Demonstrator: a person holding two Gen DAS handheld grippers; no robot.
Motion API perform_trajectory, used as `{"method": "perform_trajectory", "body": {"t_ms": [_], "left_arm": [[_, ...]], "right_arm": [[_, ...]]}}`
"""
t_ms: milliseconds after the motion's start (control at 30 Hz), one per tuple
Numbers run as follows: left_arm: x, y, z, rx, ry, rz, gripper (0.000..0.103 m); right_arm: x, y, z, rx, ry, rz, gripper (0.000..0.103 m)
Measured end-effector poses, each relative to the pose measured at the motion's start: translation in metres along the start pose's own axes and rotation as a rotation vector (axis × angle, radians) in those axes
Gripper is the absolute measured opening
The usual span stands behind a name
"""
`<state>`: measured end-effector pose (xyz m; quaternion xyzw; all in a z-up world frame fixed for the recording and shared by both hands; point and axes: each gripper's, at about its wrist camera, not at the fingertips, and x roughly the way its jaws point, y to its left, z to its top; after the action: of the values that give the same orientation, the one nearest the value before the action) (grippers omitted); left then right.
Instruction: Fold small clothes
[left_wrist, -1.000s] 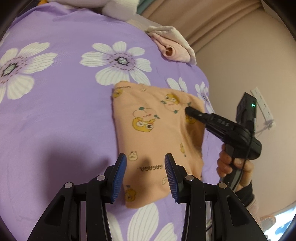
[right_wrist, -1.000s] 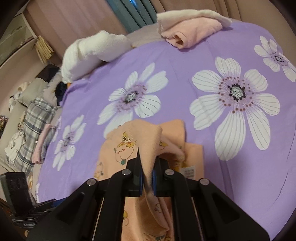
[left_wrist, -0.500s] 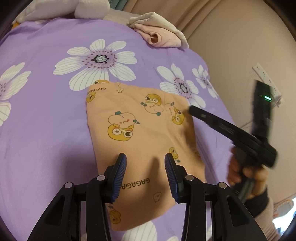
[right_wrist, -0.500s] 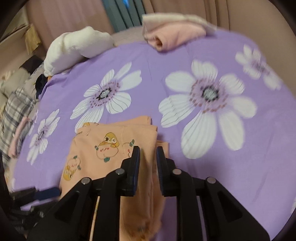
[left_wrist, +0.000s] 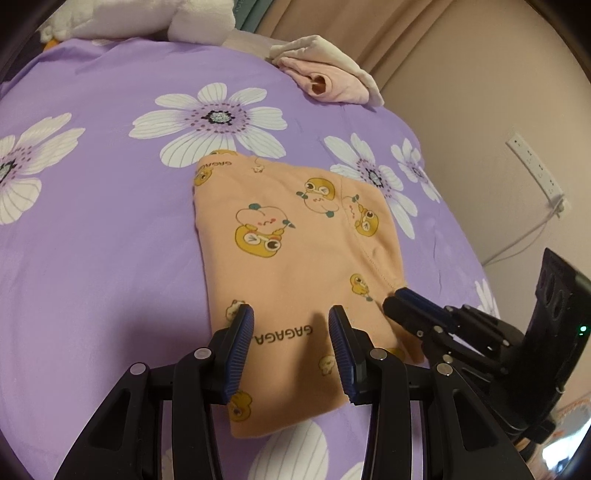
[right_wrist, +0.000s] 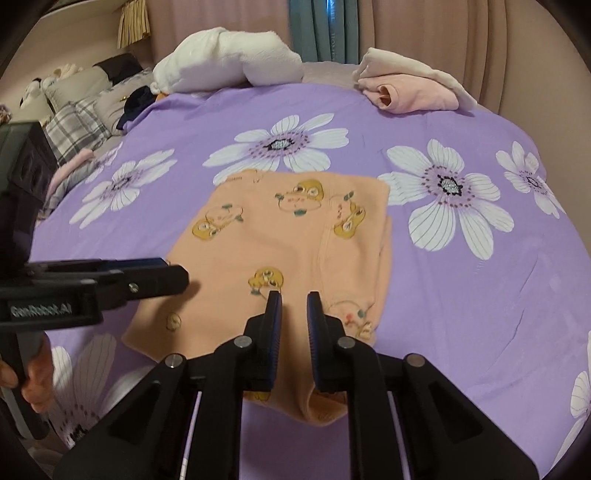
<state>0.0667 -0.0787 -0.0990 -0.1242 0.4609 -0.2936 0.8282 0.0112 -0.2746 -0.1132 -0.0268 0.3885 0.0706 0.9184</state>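
An orange garment with cartoon ducks (left_wrist: 288, 240) lies folded flat on the purple flowered bedspread (left_wrist: 92, 221). My left gripper (left_wrist: 291, 314) hovers open over its near edge, nothing between the pads. In the left wrist view my right gripper (left_wrist: 402, 299) sits at the garment's right edge. In the right wrist view the garment (right_wrist: 280, 240) spreads out ahead. My right gripper (right_wrist: 294, 297) hangs over its near part with the jaws closing to a narrow gap and no cloth pinched. The left gripper (right_wrist: 177, 273) reaches in from the left, over the garment's left edge.
Folded pink and cream clothes (right_wrist: 410, 92) lie at the bed's far right corner, a white plush bundle (right_wrist: 229, 70) at the far edge. Plaid pillows (right_wrist: 74, 129) sit far left. A wall socket with a cable (left_wrist: 535, 170) is beyond the bed's right side.
My right gripper let go of the raised orange fold, which now lies flat, and drew back to the garment's near right edge. The left gripper shifted slightly over the near edge, still open.
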Motion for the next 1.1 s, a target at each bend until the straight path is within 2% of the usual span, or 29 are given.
{"method": "perform_trajectory", "body": {"t_ms": [433,1100], "left_arm": [[0.003,0.001,-0.007,0.009,0.022,0.009,0.04],[0.0,0.002,-0.016,0.017,0.031,0.026,0.04]], "right_arm": [[0.012,-0.005,-0.012,0.016,0.044,-0.017,0.009],[0.009,-0.013,-0.02,0.04,0.048,-0.002,0.008]]}}
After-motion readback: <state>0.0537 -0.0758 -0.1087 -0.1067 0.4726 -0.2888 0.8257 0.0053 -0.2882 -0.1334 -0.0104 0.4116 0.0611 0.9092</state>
